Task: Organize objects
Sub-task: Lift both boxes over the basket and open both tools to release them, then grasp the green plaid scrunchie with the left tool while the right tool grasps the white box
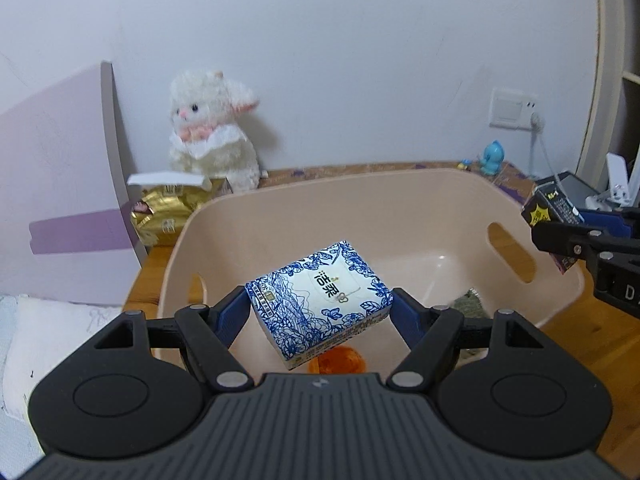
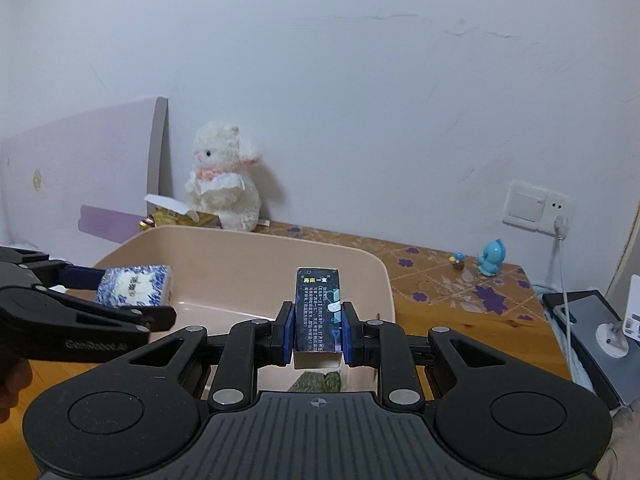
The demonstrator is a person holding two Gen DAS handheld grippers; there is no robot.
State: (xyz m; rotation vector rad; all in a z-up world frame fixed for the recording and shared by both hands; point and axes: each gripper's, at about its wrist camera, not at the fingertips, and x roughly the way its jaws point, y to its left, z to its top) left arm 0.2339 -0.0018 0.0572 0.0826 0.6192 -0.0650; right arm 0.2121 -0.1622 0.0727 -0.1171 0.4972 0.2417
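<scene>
A blue-and-white floral tissue pack [image 1: 320, 300] hangs over the pink plastic bin [image 1: 280, 208], and my left gripper [image 1: 320, 312] is shut on its two sides. The same tissue pack [image 2: 136, 286] and left gripper [image 2: 132, 300] show at the left of the right wrist view. My right gripper [image 2: 317, 332] is shut on a dark narrow box [image 2: 318, 308], held above the bin's [image 2: 360, 264] near right rim. That dark box [image 1: 554, 208] and right gripper [image 1: 560, 236] appear at the right edge of the left wrist view. An orange object [image 1: 338, 362] and a green packet [image 1: 466, 306] lie on the bin floor.
A white plush toy [image 1: 212, 132] and a gold tissue pack [image 1: 172, 212] sit behind the bin by the wall. A small blue figurine [image 2: 492, 258] stands on the wooden table [image 2: 440, 280] at the back right. A wall socket [image 2: 538, 206] with a cable and a tablet [image 2: 592, 328] are at the right.
</scene>
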